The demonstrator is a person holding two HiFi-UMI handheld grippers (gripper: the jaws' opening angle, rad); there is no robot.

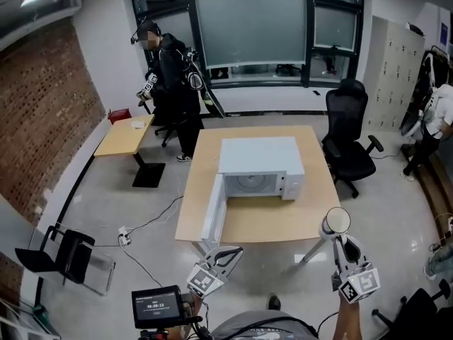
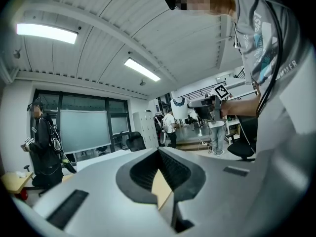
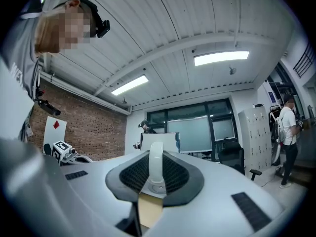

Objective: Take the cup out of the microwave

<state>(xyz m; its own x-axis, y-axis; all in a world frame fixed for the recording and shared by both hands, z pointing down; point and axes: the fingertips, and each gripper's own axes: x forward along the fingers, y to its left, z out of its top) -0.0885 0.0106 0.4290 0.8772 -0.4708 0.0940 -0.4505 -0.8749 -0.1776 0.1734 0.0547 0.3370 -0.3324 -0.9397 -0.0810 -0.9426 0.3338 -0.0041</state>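
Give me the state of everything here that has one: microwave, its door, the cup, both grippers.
microwave: on the table, cavity empty.
microwave door: swung open.
cup: out of the microwave, opening upward, held beyond the table's edge.
right gripper: shut on the cup's wall.
left gripper: jaws together, empty.

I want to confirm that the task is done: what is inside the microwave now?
Only its round turntable shows. The top of the microwave covers the upper cavity. The cup is outside, in the right gripper.
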